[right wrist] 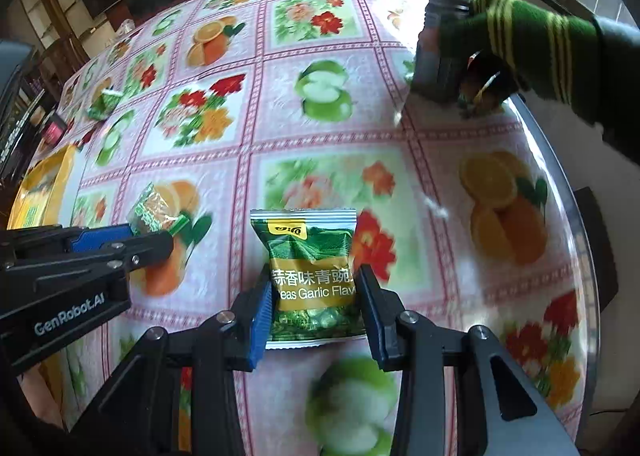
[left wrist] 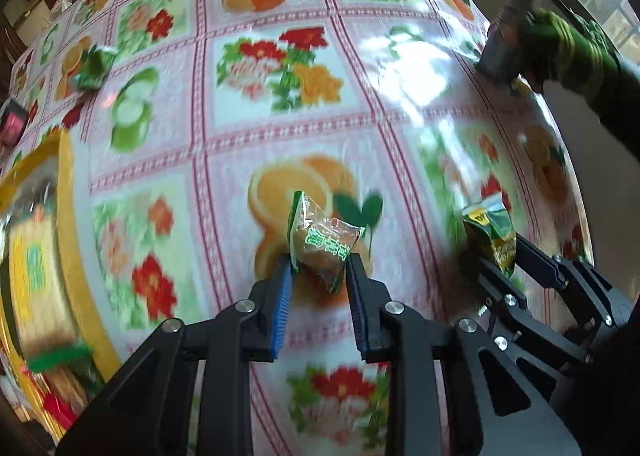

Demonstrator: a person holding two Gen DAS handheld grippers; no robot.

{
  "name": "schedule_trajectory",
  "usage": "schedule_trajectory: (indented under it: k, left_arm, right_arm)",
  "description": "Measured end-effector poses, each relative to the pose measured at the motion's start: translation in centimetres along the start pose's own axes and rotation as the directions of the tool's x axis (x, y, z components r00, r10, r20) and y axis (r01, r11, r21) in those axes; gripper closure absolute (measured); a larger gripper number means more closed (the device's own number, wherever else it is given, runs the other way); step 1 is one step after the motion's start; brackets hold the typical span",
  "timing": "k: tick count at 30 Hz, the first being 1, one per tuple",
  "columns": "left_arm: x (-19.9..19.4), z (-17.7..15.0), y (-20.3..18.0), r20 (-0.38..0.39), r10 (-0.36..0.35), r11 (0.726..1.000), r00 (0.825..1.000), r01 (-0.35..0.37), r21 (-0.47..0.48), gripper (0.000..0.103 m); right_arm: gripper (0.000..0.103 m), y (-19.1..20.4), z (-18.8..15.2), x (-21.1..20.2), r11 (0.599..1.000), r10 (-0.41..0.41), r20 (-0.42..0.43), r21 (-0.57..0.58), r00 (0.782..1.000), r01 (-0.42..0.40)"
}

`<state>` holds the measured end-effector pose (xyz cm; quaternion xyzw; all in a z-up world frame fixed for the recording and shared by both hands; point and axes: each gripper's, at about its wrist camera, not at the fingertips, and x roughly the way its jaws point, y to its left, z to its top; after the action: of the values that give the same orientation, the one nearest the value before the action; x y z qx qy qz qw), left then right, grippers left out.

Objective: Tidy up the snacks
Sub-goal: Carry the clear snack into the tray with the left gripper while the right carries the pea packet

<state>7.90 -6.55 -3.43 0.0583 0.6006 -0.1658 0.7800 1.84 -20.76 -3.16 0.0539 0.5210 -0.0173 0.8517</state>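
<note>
From the left wrist camera, the left tongs [left wrist: 318, 260] are clamped on a small clear-wrapped brown snack [left wrist: 326, 238], held above the flowered surface [left wrist: 280, 104]. At the far left sits a yellow tray [left wrist: 66, 192] with packets already in it, so some sorting looks done. One green packet [left wrist: 94, 68] lies loose on the surface beyond the tray, with a dark pink-labelled item [left wrist: 14, 124] near it.

From the right wrist camera, the right tongs [right wrist: 316, 288] are closed on a green garlic-pea packet [right wrist: 312, 272]. A green-striped gloved hand [right wrist: 516, 44] holds a grey cylinder at the far right. I judge two snacks are in transit and at least one remains to collect.
</note>
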Motion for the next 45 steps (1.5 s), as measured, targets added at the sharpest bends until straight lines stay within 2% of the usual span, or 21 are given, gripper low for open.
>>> schedule_trajectory:
  k: [3,7,13,17,18,22,36,40,43,45]
  left_arm:
    - [-0.9,-4.4,0.3,0.007,-0.017,0.999,1.0,0.017,0.027,0.074]
    - [-2.5,-9.4,0.4,0.055,0.005,0.996,0.998,-0.01,0.09,0.074]
    - [-4.3,-13.4,1.4,0.075,-0.025,0.991,0.997,0.015,0.136,0.074]
    - [-5.1,-13.9,1.2,0.093,-0.035,0.988,0.995,0.021,0.151,0.074]
    - [-4.6,-13.2,0.1,0.096,-0.038,0.987,0.995,0.023,0.157,0.074]
    - [-4.2,-12.7,-0.4,0.115,-0.042,0.987,0.992,0.024,0.158,0.074]
    - [-8.1,-13.7,1.8,0.201,-0.069,0.988,0.977,0.039,0.148,0.072]
    - [-9.6,-13.4,3.4,0.228,-0.06,0.992,0.972,0.033,0.122,0.072]
    - [-10.1,-13.3,4.3,0.235,-0.063,0.994,0.97,0.04,0.104,0.072]
    - [-10.5,-13.3,4.6,0.243,-0.059,0.994,0.968,0.036,0.1,0.072]
  right_arm:
    - [0.063,1.2,-2.0,-0.7,1.0,0.018,0.015,-0.012,1.0,-0.018]
    - [0.063,2.2,-4.5,-1.9,1.0,0.022,0.053,-0.021,0.998,-0.021]
    - [0.063,3.0,-6.4,-3.8,0.999,0.027,0.097,-0.025,0.995,-0.024]
    - [0.063,3.4,-6.9,-4.3,0.999,0.027,0.104,-0.029,0.994,-0.025]
    - [0.063,3.4,-7.0,-4.4,0.999,0.028,0.104,-0.03,0.994,-0.025]
    - [0.063,3.5,-7.5,-4.9,0.999,0.034,0.114,-0.025,0.993,-0.031]
    - [0.063,4.6,-6.6,-7.4,0.999,0.029,0.182,-0.04,0.983,-0.022]
    - [0.06,4.1,-5.9,-4.8,0.999,-0.028,0.102,-0.033,0.994,0.031]
    - [0.053,3.6,-5.6,-2.2,1.0,-0.003,0.012,0.002,1.0,0.003]
    - [0.054,4.3,-5.5,-1.7,0.998,-0.047,0.026,-0.048,0.999,0.048]
